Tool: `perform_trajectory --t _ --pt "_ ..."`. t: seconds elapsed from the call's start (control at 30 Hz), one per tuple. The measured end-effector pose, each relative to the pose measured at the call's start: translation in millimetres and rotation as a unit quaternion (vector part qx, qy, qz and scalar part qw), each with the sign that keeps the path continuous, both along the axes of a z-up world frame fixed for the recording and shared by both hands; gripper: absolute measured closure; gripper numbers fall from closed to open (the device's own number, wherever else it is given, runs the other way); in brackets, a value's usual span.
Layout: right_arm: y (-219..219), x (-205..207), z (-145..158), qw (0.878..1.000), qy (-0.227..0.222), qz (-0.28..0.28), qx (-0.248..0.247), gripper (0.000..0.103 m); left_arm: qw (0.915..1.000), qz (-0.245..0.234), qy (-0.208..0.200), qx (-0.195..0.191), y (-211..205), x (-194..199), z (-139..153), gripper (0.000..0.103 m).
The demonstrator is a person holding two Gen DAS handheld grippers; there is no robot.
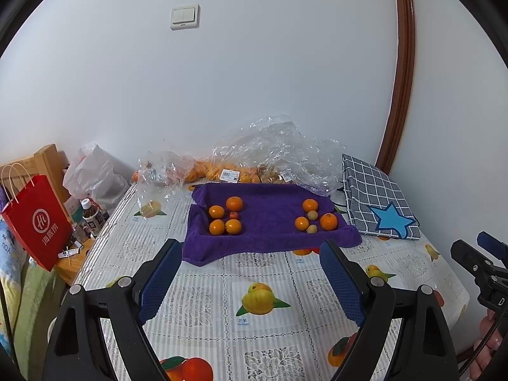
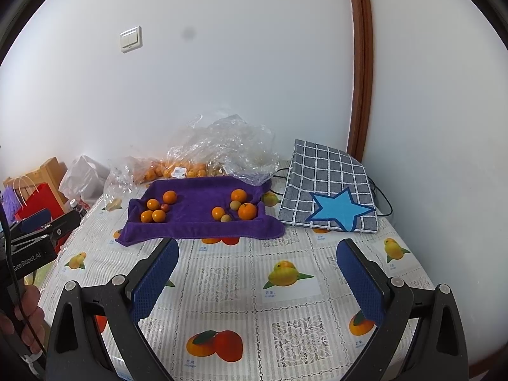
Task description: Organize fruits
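Observation:
A purple towel (image 1: pixel 270 222) (image 2: pixel 197 219) lies on the table with two groups of fruit. The left group (image 1: pixel 225 217) (image 2: pixel 157 209) is several oranges around one small red fruit (image 1: pixel 234 215). The right group (image 1: pixel 314 219) (image 2: pixel 236 209) is three oranges and two small pale green fruits (image 1: pixel 312 215). My left gripper (image 1: pixel 250 282) is open and empty, held above the tablecloth in front of the towel. My right gripper (image 2: pixel 258 281) is open and empty, also in front of the towel.
Clear plastic bags (image 1: pixel 270 152) with more oranges lie behind the towel by the wall. A checked grey bag with a blue star (image 1: pixel 377 200) (image 2: pixel 330 190) lies to the right. A red paper bag (image 1: pixel 35 222) and bottles (image 1: pixel 90 216) stand left of the table.

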State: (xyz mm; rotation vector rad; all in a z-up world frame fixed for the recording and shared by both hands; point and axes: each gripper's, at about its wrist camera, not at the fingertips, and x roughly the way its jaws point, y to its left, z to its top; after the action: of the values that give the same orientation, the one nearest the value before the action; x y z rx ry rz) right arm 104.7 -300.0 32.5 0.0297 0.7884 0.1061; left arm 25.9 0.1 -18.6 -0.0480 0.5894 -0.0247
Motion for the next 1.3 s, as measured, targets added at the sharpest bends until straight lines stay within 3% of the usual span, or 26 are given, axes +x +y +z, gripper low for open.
perform_trajectory --t 1.3 --pt "-0.1 -3.5 1.5 1.0 -0.003 0.003 0.001 0.004 1.0 -0.002 -0.005 -0.001 -0.9 -0.9 1.9 0.014"
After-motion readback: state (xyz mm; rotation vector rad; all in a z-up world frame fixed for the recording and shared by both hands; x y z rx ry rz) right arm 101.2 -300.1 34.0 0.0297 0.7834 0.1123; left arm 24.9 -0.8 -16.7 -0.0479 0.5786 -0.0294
